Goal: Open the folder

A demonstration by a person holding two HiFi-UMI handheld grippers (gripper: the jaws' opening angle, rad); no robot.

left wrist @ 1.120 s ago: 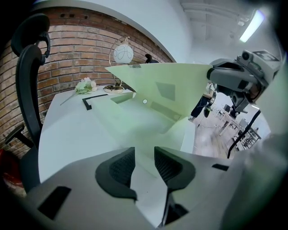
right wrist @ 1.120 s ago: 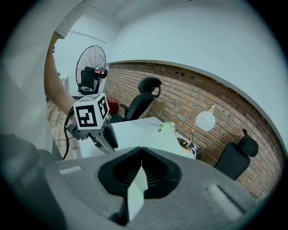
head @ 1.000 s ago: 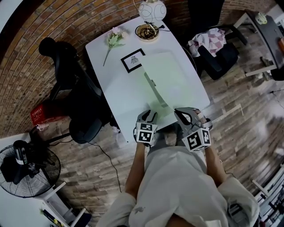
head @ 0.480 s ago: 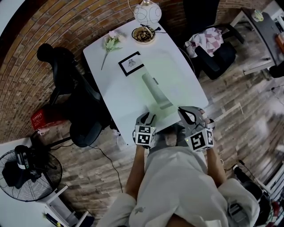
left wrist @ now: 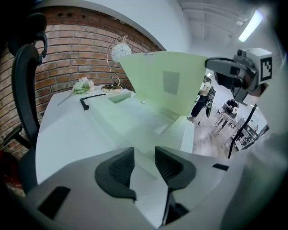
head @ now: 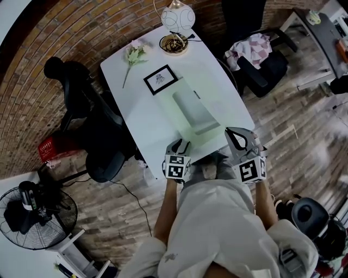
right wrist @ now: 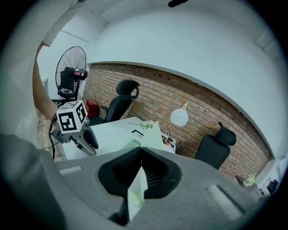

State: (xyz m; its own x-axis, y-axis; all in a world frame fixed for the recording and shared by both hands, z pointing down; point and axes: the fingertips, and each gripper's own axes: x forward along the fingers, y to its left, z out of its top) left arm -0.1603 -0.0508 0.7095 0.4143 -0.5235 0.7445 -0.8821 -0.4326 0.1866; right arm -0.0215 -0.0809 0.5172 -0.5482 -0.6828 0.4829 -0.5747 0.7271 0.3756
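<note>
A pale green folder (head: 191,113) lies half open on the white table (head: 142,117). My right gripper (head: 235,133) is shut on the near edge of its top cover, which runs edge-on between the pads as a thin sliver (right wrist: 137,191). In the left gripper view that cover (left wrist: 167,81) stands raised and tilted over the lower half (left wrist: 130,122). My left gripper (head: 182,145) rests at the folder's near left corner by the table edge. Its jaws (left wrist: 144,157) stand a little apart over the pale sheet, with nothing pinched.
At the table's far end stand a round lamp (head: 178,16), a coiled object in a dish (head: 175,43), a flower (head: 133,54) and a black-framed picture (head: 160,79). Office chairs flank the table (head: 81,103) (head: 261,59). A fan (head: 32,212) stands on the floor at the left.
My right gripper has moved right and up with the cover, and the folder has opened wider. The left gripper has stayed at the near corner.
</note>
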